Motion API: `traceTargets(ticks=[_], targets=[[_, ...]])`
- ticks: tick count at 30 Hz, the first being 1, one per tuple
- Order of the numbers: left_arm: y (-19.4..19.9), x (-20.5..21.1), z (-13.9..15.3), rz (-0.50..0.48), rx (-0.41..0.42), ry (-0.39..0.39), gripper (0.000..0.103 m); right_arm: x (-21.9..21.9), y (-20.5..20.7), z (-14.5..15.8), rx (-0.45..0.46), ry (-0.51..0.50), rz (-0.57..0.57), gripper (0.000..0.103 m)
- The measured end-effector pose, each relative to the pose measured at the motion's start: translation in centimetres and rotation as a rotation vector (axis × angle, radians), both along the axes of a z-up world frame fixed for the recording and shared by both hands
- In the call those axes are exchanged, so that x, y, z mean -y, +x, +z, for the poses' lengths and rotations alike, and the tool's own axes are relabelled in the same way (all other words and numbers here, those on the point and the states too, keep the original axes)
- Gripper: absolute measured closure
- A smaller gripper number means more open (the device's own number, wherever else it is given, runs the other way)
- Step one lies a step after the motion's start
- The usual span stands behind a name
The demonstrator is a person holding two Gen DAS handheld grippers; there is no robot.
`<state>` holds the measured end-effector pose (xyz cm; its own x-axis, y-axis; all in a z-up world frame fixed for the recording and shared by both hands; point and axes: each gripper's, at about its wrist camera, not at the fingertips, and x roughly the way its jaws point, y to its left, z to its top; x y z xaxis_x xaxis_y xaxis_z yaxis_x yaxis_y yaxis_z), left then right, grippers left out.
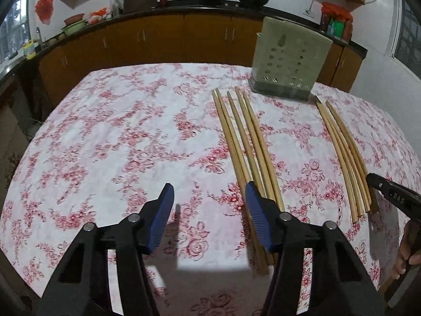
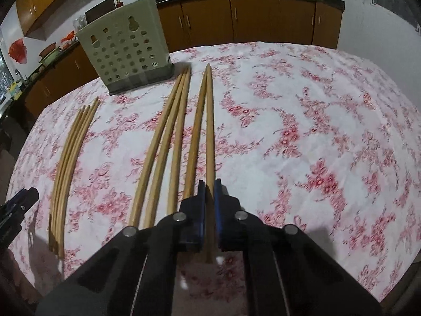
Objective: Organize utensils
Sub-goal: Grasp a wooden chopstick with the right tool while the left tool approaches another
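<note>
Left wrist view. The left claw (image 1: 209, 200) stood half open over the flowered tablecloth (image 1: 118, 137), nothing between its blue pads (image 1: 256, 218). A bundle of five chopsticks (image 1: 244, 142) lay just off its right finger, near ends running under that finger, far tips pointing toward the holder (image 1: 289, 58) ahead and to the right. A second bundle (image 1: 344, 155) lay well to the right, where the tip of the other claw showed at the frame edge. The left claw was off-centre (pads straddling bare cloth, not wood). To pick up cleanly it would likely need to slide right until the sticks sat between the pads before closing.

Right wrist view. The right claw (image 2: 208, 192) was closed on one chopstick (image 2: 209, 121), which ran straight ahead from between the pads, its near end poking out behind them. Its neighbour (image 2: 196, 131) lay touching or nearly touching just left of the gripped stick, outside the pads. Three more (image 2: 168, 137) lay further left; the far bundle (image 2: 71, 147) well to the left. The holder (image 2: 126, 50) stood ahead and left, beyond the stick tips.

Judgement: the grip sat near the thick end, so the long free length could swing. A slow lift, tip kept low, should keep it from dragging the neighbour, then tilt upright over the holder.
</note>
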<state>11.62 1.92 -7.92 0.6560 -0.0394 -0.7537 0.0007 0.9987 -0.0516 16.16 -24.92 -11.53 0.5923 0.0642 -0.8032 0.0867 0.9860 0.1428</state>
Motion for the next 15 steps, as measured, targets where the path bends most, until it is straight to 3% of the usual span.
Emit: traceTargets(ticks=[15], targets=[[0.7, 1.3, -1.1, -0.061, -0.062, 0.005, 0.068, 0.4, 0.0, -0.1, 0.008, -0.017, -0.009, 0.095]])
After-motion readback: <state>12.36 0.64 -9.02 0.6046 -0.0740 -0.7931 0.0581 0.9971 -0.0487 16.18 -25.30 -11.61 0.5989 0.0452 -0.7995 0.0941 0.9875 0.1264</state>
